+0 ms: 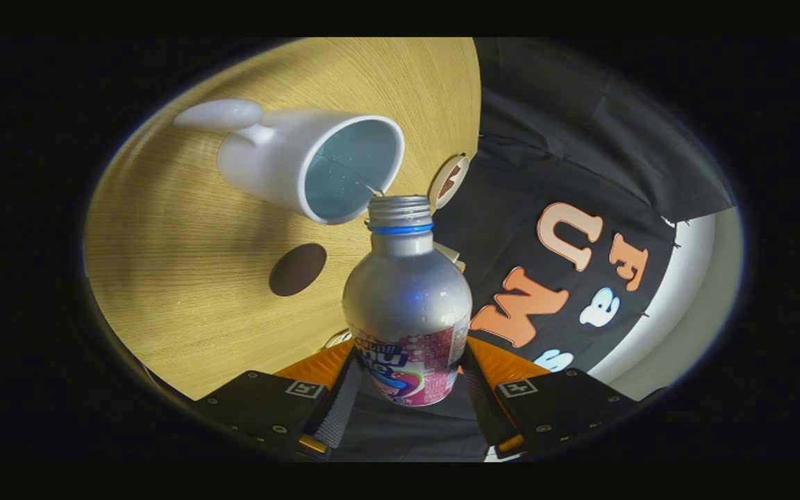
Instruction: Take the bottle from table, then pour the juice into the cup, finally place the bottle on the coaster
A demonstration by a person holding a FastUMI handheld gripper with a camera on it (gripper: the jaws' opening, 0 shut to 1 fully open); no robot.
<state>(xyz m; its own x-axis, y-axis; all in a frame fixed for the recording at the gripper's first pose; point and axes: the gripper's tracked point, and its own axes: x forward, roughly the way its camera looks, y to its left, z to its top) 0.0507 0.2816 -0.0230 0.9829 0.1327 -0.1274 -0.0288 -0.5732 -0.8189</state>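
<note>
**Bottle tipped at the cup's rim, pinched between both fingers**

The gripper [410, 375] is pinching the bottle [407, 305] low on its body, at the pink and white label: the two black fingers [344, 389] are pressing in on either side of it at the bottom centre of the frame, so the jaws are closed on the bottle rather than spread. The bottle is silver with a blue ring under its open, threaded mouth, and it is filling the centre of the frame, its mouth pointing away from the fingers.

Just beyond the mouth, in the upper left of the frame, the white cup [303, 163] is showing its open top toward the camera, with its handle sticking out at the far upper left. A thin pale stream [374, 189] is crossing from the bottle's mouth over the cup's near rim. The cup's inside is looking pale blue; how much liquid is in it cannot be told.

The dark round coaster [297, 269] is lying flat on the wooden table [185, 292], left of the bottle and below the cup, apart from both. A small round brown and white disc [449, 182] is sitting at the table's edge, just right of the bottle's mouth.
</note>
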